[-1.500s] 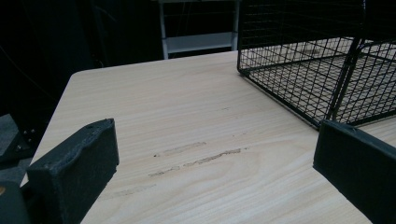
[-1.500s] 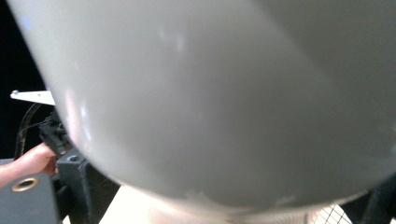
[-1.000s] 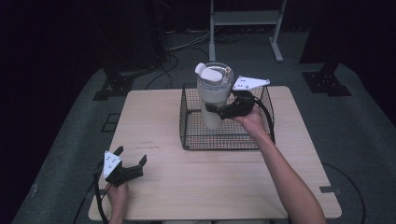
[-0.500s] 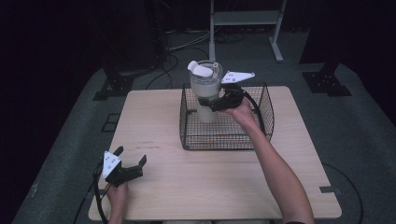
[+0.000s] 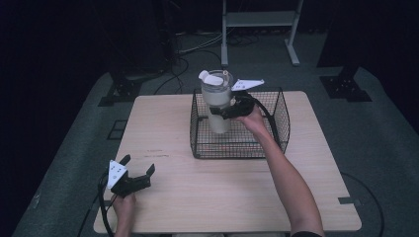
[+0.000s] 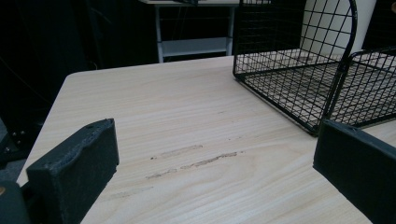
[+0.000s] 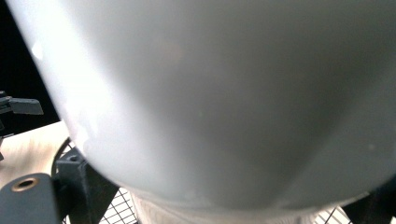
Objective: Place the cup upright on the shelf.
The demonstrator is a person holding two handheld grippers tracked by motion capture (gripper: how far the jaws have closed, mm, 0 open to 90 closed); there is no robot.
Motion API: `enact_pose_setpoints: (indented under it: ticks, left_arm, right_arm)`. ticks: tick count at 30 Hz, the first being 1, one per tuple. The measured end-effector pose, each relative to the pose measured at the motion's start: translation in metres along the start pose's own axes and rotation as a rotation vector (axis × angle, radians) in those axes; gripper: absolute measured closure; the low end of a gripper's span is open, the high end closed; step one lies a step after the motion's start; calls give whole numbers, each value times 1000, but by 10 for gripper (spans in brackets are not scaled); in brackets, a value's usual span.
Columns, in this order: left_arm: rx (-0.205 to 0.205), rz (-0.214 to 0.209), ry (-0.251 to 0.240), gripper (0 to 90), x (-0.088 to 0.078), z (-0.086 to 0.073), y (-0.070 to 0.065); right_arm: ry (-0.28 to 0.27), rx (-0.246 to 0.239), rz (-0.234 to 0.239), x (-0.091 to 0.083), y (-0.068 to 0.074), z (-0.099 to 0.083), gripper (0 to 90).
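The tumbler (image 5: 217, 101) is standing upright inside the wire basket (image 5: 276, 123), near its back left corner; whether its base is resting on the mesh floor or hanging just above cannot be told. It is a tall, pale, smooth-walled vessel, wider at the top and narrowing below, carrying a clear lid with a white flap tilting upward. Judging by the glossy wall in the right gripper view, it is likely handling as rigid and slippery; the narrower waist is offering the surest hold. The right tool (image 5: 228, 109) is clamping the tumbler at mid-height. The left tool (image 5: 132, 174) is resting at the near left edge of the desk (image 5: 163, 128), jaws standing apart, gripping nothing.
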State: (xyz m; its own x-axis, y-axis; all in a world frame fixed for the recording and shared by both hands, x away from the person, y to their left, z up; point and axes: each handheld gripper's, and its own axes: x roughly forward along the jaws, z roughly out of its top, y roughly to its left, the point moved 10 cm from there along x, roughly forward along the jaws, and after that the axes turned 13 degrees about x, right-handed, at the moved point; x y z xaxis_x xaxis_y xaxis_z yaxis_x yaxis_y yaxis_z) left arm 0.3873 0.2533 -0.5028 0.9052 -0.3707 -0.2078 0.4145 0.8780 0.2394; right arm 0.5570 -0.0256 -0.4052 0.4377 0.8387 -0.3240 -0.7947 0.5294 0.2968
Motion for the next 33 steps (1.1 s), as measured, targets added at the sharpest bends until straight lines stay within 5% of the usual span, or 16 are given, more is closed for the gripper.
enact_pose_setpoints:
  ticks: [15, 21, 33]
  left_arm:
    - [-4, -6, -3, 0, -1, 0, 0]
    - [-6, -6, -3, 0, -1, 0, 0]
    - [-6, -8, -3, 0, -1, 0, 0]
  right_arm:
    - [87, 43, 0, 21, -17, -27, 81]
    - [147, 25, -7, 26, -22, -38, 81]
    - [153, 22, -25, 28, -29, -44, 80]
